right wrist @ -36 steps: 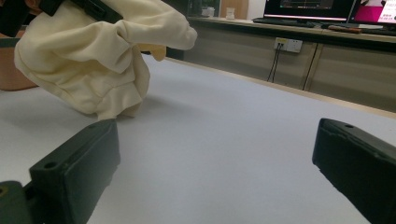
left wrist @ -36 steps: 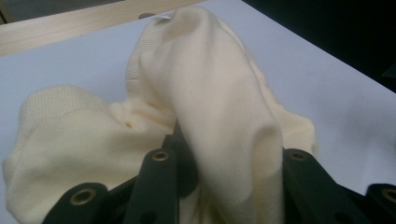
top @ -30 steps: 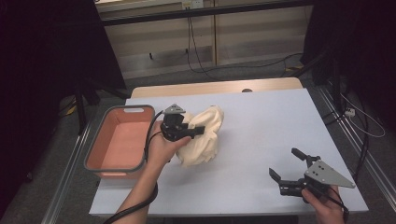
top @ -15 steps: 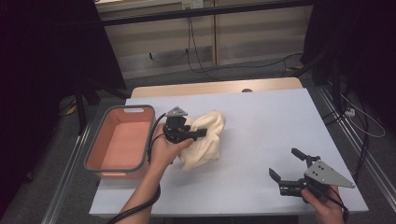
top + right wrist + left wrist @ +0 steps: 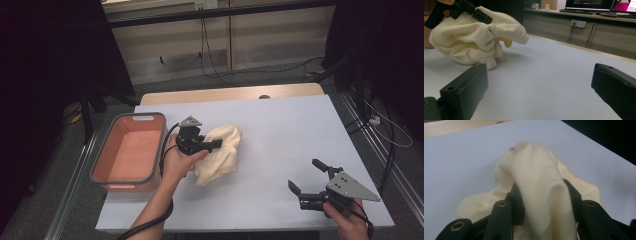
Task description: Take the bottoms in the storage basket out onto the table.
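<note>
Bunching between the left gripper [image 5: 212, 145] jaws, cream cloth [image 5: 221, 152].

Even overhead light brightens the table [image 5: 280, 130], its surroundings dark; near jaws blur, soft shadows.

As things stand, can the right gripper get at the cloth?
Probably yes. The right gripper sits open near the table's front right, with only bare tabletop between it and the cloth, whose near side is free; the left gripper holds the cloth's top fold.
</note>
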The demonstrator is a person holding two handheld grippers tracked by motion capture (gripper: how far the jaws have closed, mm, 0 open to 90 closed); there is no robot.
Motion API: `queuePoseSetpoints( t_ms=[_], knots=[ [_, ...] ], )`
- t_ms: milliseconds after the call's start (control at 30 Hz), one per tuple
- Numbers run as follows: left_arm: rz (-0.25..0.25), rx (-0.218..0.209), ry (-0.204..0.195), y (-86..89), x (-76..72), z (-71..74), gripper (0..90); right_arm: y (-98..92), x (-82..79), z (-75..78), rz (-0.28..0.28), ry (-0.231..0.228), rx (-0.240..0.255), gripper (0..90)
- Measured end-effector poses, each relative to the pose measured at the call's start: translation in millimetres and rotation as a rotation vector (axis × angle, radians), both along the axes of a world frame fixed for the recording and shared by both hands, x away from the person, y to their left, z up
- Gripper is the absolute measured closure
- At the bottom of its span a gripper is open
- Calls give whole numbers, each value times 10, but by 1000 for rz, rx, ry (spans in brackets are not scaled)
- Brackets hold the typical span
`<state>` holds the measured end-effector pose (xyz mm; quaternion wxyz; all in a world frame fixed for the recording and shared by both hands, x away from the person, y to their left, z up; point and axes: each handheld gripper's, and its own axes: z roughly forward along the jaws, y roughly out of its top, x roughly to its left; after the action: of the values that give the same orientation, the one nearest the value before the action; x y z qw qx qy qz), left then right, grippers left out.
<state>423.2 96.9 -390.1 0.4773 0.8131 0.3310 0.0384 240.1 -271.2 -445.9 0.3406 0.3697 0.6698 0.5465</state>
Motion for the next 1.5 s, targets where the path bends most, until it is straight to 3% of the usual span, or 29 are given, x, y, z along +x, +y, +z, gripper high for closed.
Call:
queuePoseSetpoints(
  t_ms=[733, 1267, 1500],
  knots=[
    [1, -3, -7, -27, -13, -19, 538, 3, -1, 1, -3, -2, -2, 5],
    [3, -7, 4, -43, -28, -7, 431, 14, -4, 3, 6, -6, -15, 5],
    [3, 2, -16, -43, -42, 7, 378, 14, -4, 2, 6, -5, -15, 5]
  ],
)
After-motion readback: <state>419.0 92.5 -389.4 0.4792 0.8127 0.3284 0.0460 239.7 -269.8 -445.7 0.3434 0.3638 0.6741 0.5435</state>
